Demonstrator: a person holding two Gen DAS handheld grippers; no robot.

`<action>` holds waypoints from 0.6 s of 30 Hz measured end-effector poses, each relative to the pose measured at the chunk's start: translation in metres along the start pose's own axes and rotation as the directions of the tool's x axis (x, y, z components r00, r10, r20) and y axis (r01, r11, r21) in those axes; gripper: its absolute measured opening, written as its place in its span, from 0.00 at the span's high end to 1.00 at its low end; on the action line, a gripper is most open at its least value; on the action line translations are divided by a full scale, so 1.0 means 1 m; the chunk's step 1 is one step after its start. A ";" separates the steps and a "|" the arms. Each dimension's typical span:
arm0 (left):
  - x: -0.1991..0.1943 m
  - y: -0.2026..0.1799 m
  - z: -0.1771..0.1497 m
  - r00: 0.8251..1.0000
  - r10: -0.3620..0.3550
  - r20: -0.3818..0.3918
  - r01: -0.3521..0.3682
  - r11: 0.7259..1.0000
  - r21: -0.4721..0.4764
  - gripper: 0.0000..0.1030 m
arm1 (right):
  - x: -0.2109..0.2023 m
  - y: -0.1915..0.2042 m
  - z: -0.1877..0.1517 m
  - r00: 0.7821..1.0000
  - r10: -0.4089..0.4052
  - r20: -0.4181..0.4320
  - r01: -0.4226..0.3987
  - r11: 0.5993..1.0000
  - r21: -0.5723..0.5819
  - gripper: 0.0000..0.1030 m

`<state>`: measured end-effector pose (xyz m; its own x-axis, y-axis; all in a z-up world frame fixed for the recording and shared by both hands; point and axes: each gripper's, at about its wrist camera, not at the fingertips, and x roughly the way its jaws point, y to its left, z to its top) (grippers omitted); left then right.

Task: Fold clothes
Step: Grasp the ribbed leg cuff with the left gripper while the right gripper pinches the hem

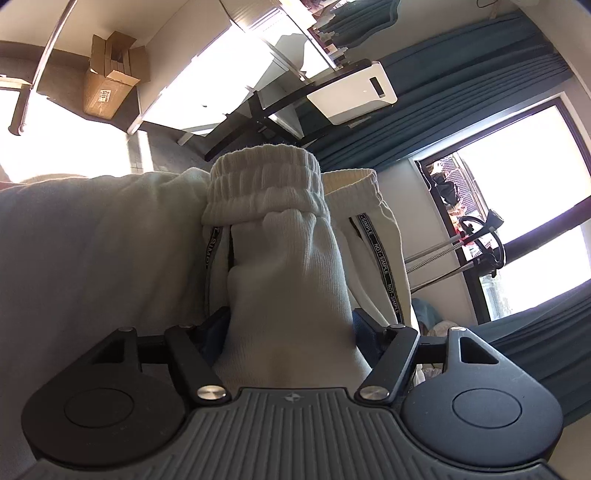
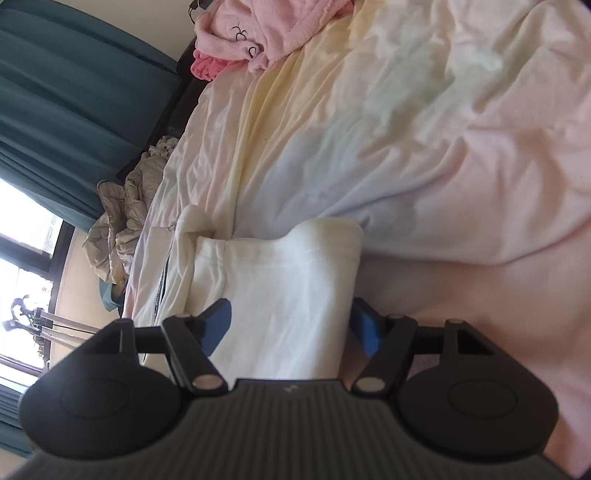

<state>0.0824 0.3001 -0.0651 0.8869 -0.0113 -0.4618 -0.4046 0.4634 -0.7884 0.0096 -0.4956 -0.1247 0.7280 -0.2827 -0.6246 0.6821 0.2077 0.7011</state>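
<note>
The left tool (image 1: 290, 328) is clamped on a bunched fold of white sweatpants (image 1: 284, 266), the cloth filling the lower middle of the left wrist view between its blue-padded fingers (image 1: 364, 328). Above the grip the ribbed elastic waistband (image 1: 264, 184) stands at mid-frame, and black side tape (image 1: 386, 273) runs down the right of it, printed "NOT-SIMPLE" over and over (a second strip at the left shows only "-SIMPLE"). Farther out, at upper left, an open cardboard box (image 1: 109, 79) carries a small white label too blurred to read; a white appliance (image 1: 352, 92) sits at upper right of centre beside teal curtains (image 1: 461, 85).

The right tool (image 2: 290, 325) is likewise closed on a folded cream-white part of the sweatpants (image 2: 280, 280), which fills the lower middle of the right wrist view and lies against the bed. The pastel rainbow bedsheet (image 2: 406, 129) spreads over the right and upper frame, with a pink fleece garment (image 2: 258, 33) at the top centre, marked with small black stitched figures. A crumpled beige quilt (image 2: 122, 218) lies at mid-left.
</note>
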 end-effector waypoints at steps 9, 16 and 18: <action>0.013 0.005 -0.003 1.000 0.005 0.010 -0.004 0.999 -0.045 0.84 | 0.012 0.006 -0.002 0.999 -0.024 0.041 0.025 1.000 -0.010 0.88; -0.046 0.000 0.012 0.991 -0.126 0.053 0.132 0.985 -0.115 0.88 | -0.021 -0.001 0.012 0.995 0.067 0.078 -0.073 0.994 0.081 0.90; -0.063 -0.001 0.017 0.987 -0.159 0.039 0.162 0.981 -0.110 0.88 | -0.034 -0.002 0.017 0.993 0.075 0.095 -0.083 0.993 0.083 0.94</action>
<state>0.0306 0.3158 -0.0281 0.9478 -0.0504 -0.3149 -0.2777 0.3551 -0.8927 -0.0174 -0.5024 -0.0992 0.7672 -0.3538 -0.5351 0.6116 0.1517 0.7765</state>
